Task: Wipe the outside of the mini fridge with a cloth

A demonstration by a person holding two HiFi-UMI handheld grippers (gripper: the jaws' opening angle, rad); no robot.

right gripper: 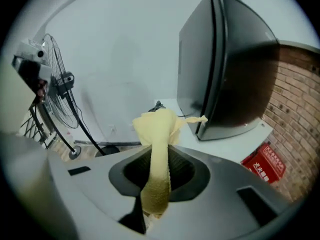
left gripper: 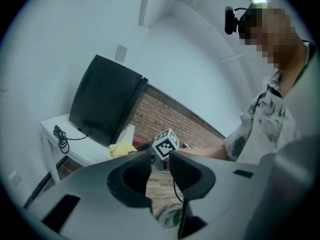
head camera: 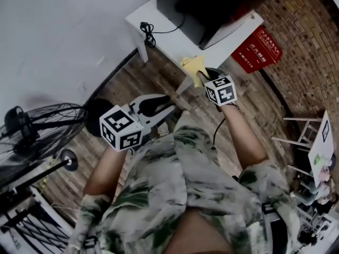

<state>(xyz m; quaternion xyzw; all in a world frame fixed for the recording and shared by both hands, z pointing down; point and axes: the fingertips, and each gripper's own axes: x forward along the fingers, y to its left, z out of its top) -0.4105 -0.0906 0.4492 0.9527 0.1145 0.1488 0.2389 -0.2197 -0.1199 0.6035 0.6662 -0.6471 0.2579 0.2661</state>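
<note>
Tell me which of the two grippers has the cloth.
The right gripper: its jaws are shut on the yellow cloth, which sticks out past them. The left gripper has its jaws apart, with nothing between them.

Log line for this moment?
right hand-held gripper: shut on yellow cloth | left hand-held gripper: open, empty | mini fridge: on white table

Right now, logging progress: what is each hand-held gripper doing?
Left hand-held gripper: open, nothing between its jaws.
Right hand-held gripper: closed on the yellow cloth.
</note>
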